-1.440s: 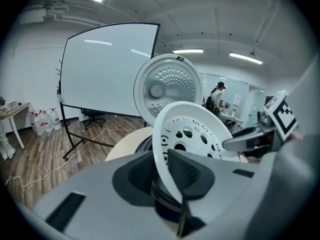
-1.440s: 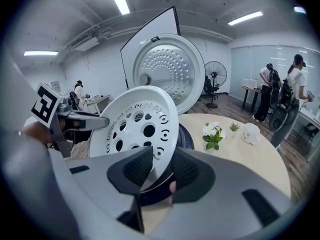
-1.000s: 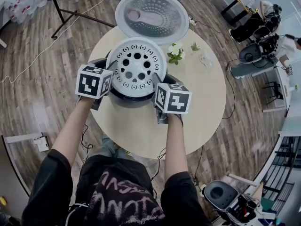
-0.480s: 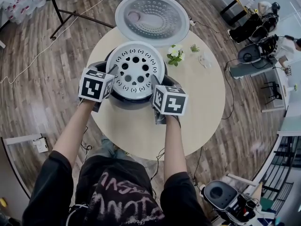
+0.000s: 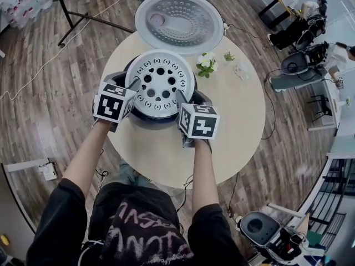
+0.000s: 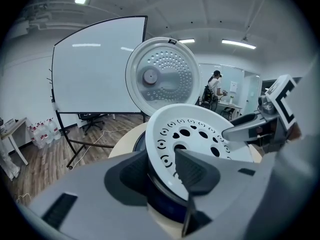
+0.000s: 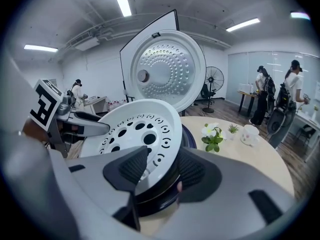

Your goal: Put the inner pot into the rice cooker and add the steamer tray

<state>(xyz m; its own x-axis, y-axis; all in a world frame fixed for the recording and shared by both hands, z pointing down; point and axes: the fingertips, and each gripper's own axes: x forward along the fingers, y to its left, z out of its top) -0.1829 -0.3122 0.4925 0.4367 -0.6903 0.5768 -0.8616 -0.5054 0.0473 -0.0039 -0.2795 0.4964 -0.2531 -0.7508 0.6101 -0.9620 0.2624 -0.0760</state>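
round pale table on a wood-plank floor. the lid of the rice cooker stands open on the far side, its dimpled metal inner face toward me. right of the cooker sit a sprig of white flowers, a tiny green plant and a small white cup, all well apart from my grippers.

both forearms are bare below black sleeves and reach forward and down, one on each flank of the cooker. the left gripper straddles the left rim of the steamer tray, one jaw outside the cooker wall and the other over the tray. its jaws have just been opening and the ribbed faces no longer press the rim. the right gripper mirrors this on the right rim, also just opening and loose.

the tray is a white, round, shallow dish pierced with round holes and curved slots, seated in the cooker's mouth. the cooker body is dark and glossy.
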